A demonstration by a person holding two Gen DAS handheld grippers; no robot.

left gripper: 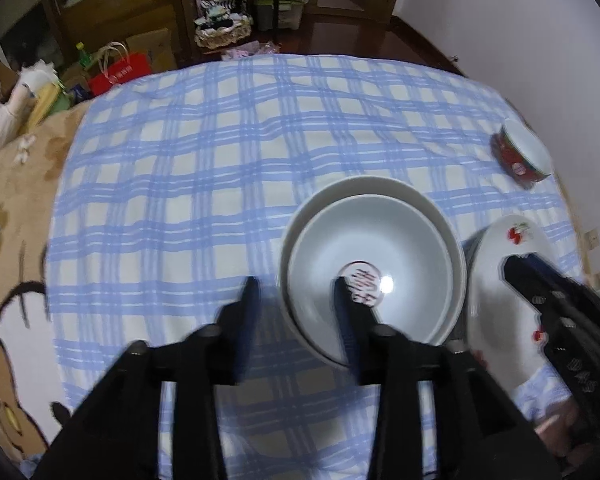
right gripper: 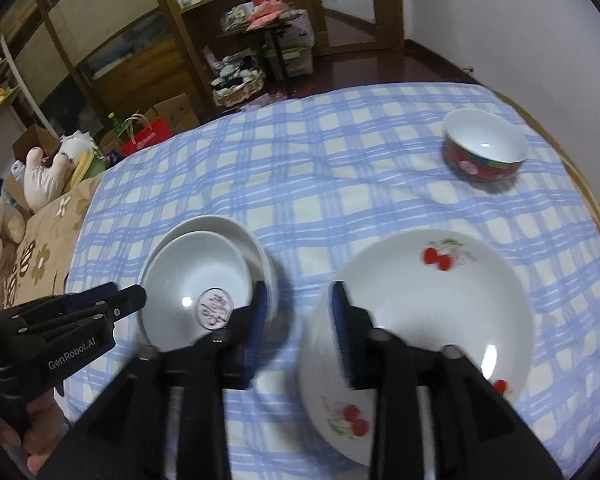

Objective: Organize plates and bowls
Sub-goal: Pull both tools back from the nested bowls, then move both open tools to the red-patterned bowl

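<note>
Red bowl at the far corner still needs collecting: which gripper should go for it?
Right, probably. The red bowl sits on the cherry plate's side, where the right gripper stands open; the left gripper straddles the white bowls' rim.

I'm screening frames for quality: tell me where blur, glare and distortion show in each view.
Left wrist view: fisheye bends the checked cloth, dark corners; left gripper fingers and the red bowl smeared by motion blur; glare spot in the nested white bowls. Right wrist view: same curvature; right gripper and cherry plate rim blurred; small highlights on the glaze.
</note>
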